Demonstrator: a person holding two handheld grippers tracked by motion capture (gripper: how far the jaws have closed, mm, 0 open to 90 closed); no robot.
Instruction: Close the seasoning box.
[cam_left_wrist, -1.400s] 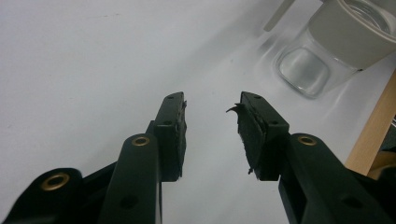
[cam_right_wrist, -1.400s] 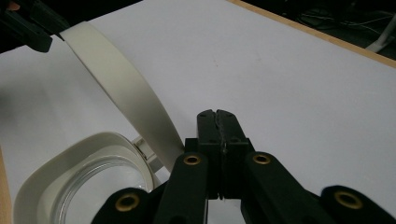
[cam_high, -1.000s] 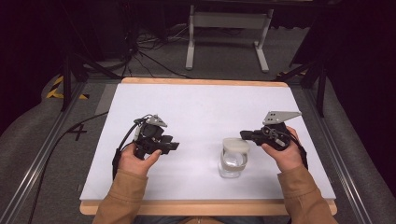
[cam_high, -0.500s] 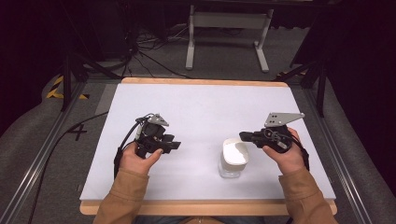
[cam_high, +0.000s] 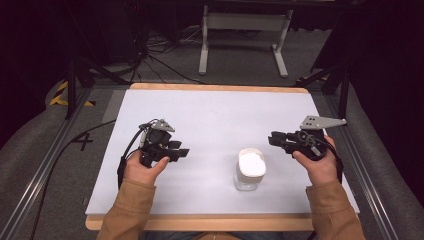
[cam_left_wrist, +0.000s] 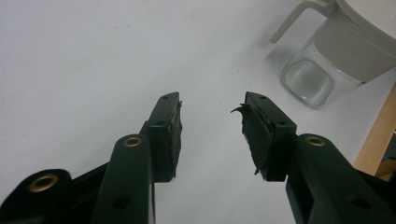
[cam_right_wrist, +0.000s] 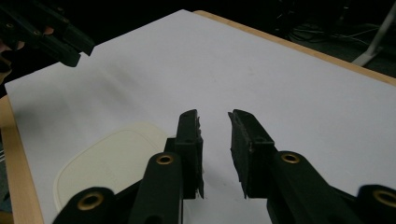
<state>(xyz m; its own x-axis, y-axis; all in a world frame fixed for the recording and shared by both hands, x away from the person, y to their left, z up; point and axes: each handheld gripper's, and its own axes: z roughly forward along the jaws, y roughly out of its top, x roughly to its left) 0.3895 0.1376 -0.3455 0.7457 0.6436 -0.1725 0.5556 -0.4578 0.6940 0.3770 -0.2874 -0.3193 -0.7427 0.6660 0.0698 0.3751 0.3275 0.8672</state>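
I hold my left claw (cam_high: 181, 150) over the white surface (cam_high: 215, 120) at about the 8 o'clock side of the sheet, jaws pointing toward 3 o'clock. In the left gripper view my left claw (cam_left_wrist: 211, 121) has its jaws apart with a clear gap and only bare white between them; the rubber on the right-hand pad (cam_left_wrist: 254, 133) is frayed at its tip.

My right claw (cam_high: 274, 138) sits at the 4 o'clock side, jaws pointing toward 9 o'clock, with the grey three-cornered plate (cam_high: 320, 121) on top. In the right gripper view my right claw (cam_right_wrist: 214, 122) is also parted, the gap narrower, with nothing clamped.

The clear jar (cam_high: 249, 170) with its white lid (cam_high: 251, 162) stands upright near the 5 o'clock edge, between my two hands but closer to the right one, and apart from both claws. From the left gripper view the jar (cam_left_wrist: 327, 60) is at 1 o'clock, its square glass base and a pale handle (cam_left_wrist: 292, 21) showing, well beyond the jaw tips. From the right gripper view the cream lid (cam_right_wrist: 109, 168) lies low at 8 o'clock, just beside my left-hand jaw and partly hidden by it; whether they touch I cannot tell. The other claw (cam_right_wrist: 44, 30) shows at 10 o'clock there.

The wooden rim (cam_high: 200, 222) of the surface runs along 6 o'clock, by my tan sleeves (cam_high: 127, 210).
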